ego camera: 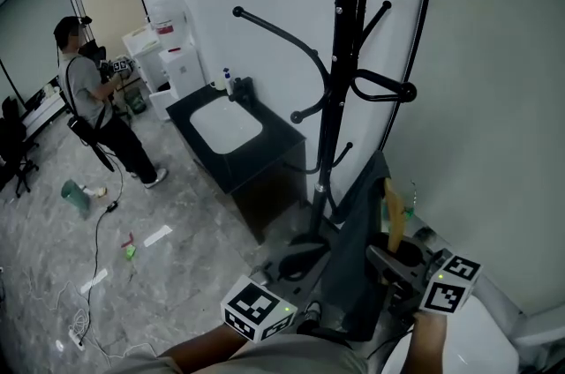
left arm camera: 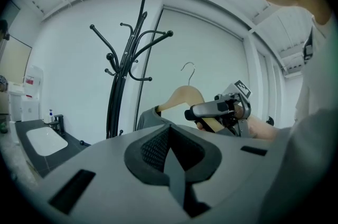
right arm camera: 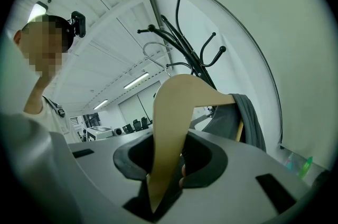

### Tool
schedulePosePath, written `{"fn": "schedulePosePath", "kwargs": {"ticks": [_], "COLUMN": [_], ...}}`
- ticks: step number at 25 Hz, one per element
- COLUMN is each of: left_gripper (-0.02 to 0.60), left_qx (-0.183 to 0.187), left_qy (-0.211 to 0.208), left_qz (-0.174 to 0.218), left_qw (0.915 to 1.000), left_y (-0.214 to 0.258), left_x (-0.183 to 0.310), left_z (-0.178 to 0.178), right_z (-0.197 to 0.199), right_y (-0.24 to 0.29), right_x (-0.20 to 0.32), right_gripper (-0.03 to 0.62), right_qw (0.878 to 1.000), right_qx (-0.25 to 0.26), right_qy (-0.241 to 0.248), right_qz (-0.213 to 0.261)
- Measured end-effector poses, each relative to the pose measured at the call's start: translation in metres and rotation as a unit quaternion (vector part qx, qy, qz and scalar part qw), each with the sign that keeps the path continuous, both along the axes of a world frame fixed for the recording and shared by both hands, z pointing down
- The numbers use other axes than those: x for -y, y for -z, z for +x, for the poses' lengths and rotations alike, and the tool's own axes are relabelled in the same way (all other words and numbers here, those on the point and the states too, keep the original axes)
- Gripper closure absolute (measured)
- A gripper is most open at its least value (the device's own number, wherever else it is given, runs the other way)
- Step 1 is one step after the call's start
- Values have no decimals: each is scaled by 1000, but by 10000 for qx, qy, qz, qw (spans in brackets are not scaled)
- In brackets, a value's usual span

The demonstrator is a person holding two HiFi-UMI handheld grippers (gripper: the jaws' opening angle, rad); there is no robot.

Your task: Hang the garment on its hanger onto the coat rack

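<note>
A black coat rack (ego camera: pixel 340 55) with curved arms stands by the white wall. My right gripper (ego camera: pixel 390 265) is low at its right, shut on one arm of a wooden hanger (ego camera: pixel 393 213). A grey garment (ego camera: pixel 353 271) droops from the hanger beside the rack's pole. In the right gripper view the hanger (right arm camera: pixel 177 106) runs up out of my right gripper (right arm camera: pixel 169 165), the garment (right arm camera: pixel 240 120) is on its far arm, and the rack (right arm camera: pixel 182 56) is behind. My left gripper (left arm camera: pixel 170 153) is shut with nothing in it and faces the hanger (left arm camera: pixel 182 96). Its marker cube (ego camera: pixel 258 309) shows at the bottom.
A black cabinet with a white sink (ego camera: pixel 231 134) stands left of the rack, close to its base (ego camera: pixel 300 258). A person (ego camera: pixel 88 99) stands at the back left near a water dispenser (ego camera: pixel 172 46). Cables and litter (ego camera: pixel 97 213) lie on the grey floor.
</note>
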State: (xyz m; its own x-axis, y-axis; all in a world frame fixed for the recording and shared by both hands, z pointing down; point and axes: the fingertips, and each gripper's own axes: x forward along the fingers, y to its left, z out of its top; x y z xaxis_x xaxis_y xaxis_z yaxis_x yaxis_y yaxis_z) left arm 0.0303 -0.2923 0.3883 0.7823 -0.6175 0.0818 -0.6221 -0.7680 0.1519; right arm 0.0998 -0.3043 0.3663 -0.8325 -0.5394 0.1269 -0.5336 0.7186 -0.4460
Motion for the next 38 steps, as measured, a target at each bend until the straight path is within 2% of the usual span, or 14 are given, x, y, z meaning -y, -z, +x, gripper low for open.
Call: {"fn": "schedulePosePath", "kwargs": {"ticks": [7,17,23,34,38], "left_gripper": [575,575,575,575,575], "left_qx": [3,94,89,46,20], "left_qy": [418,814,875,863,913], "left_qz": [50,9,39,-27,-84], "left_qw": [9991,9966,9961,9963,9958], "left_y": [4,2,4,3,-2], "left_x": [66,118,134,153,156], "left_z": [20,28,23,5,-4], "right_z": [18,20,16,6,-2], "right_y": [7,10,6,-27,-42], "right_x": [78,160,191,219,226], "right_gripper": [474,474,474,474,474], "right_qw": [9995,9984,9978,9965,9965], "right_qx": [-82,-76,31,16,-66], "right_qy": [307,528,549,339,420], "right_qz": [-55,-203,-368,-764,-715]}}
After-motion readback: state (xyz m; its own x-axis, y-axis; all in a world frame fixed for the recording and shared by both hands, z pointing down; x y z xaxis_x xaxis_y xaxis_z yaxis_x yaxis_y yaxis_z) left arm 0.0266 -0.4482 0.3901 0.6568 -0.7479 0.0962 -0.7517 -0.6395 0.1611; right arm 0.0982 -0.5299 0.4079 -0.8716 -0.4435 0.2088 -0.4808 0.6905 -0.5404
